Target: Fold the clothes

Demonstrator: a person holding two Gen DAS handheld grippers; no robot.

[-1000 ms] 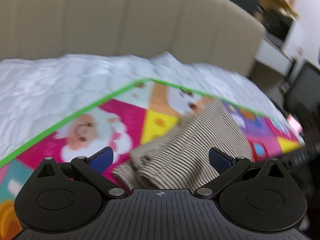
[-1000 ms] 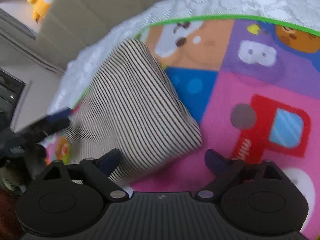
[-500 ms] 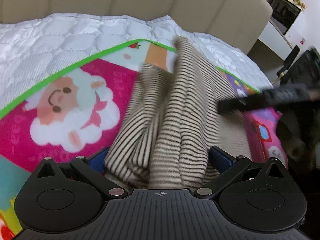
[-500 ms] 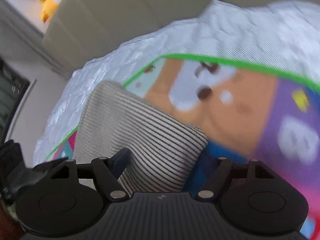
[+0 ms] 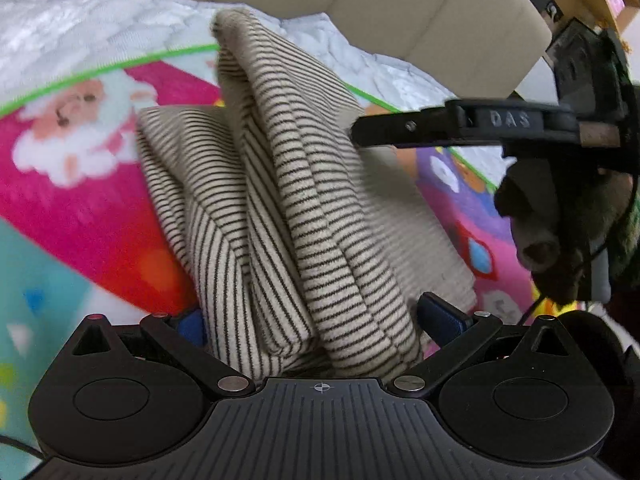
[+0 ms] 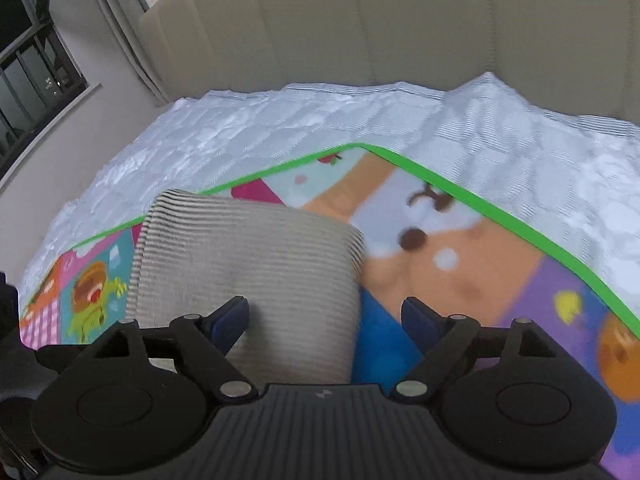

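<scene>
Striped garment: bunched in thick folds between the left gripper's fingers and rising ahead of them, its far end lifted off the play mat; in the right wrist view it shows as a flat striped panel just ahead of the right gripper.
Left gripper: fingers spread wide, with the cloth filling the gap between them; the blue pads sit at either side of the bundle, and whether they press on it I cannot tell.
Right gripper: fingers spread, nothing pinched; the left pad lies over the near edge of the cloth, the right pad over bare mat. From the left wrist view its black finger reaches in from the right, touching or just beside the raised fold.
Play mat: bright cartoon mat with a green border, under both tools and the cloth.
Quilted bedspread: white, beyond the mat, with the padded headboard behind it.
Step in hand: by my reading, a fold in the middle of being made, with the raised half being carried over the flat part.
Next move: likely to lay the raised fold down squarely on the lower layer, edges matched, then free both tools and smooth it; the loose, thick folds could slump sideways.
</scene>
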